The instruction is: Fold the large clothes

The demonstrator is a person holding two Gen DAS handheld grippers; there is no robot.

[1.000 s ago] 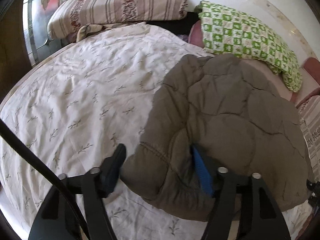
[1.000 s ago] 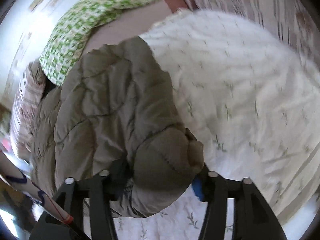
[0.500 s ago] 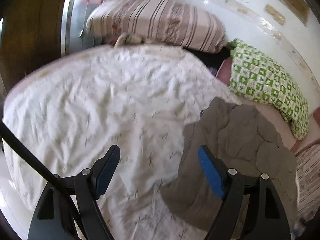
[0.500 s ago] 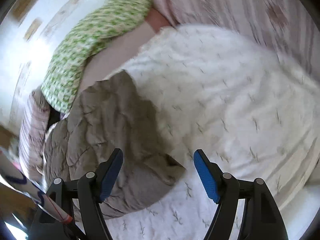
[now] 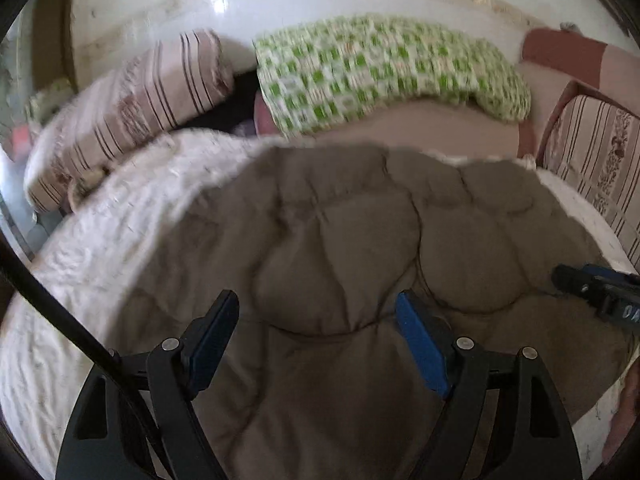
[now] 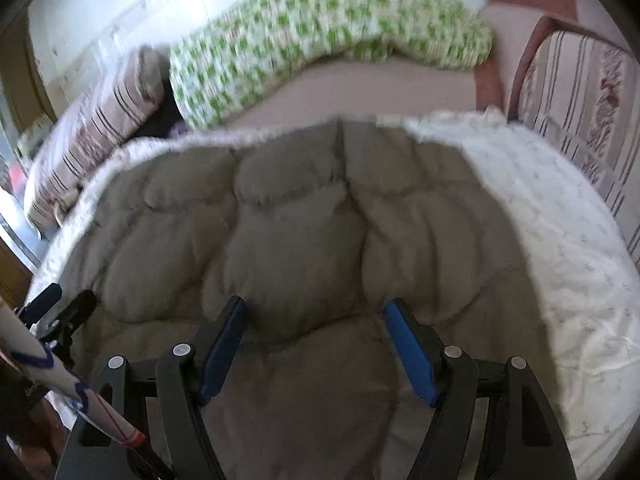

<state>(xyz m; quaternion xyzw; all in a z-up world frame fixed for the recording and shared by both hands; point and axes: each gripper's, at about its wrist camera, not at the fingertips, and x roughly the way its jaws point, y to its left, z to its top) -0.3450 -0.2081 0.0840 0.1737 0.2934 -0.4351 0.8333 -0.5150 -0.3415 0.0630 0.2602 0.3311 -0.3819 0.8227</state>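
Both grippers, left (image 5: 318, 340) and right (image 6: 316, 346), have let go and hover spread above the jacket (image 5: 340, 248); grab opposite hems evenly next.

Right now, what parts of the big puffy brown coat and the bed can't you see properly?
- Puffy brown coat: its near edge is cut off at the bottom of both wrist views, behind the open left gripper and open right gripper.
- Its sleeves or zip: cannot be made out, only quilted fabric shows.
- Green checked pillow and striped pillow: smeared by motion blur.
- White bedspread: partly hidden under the coat.
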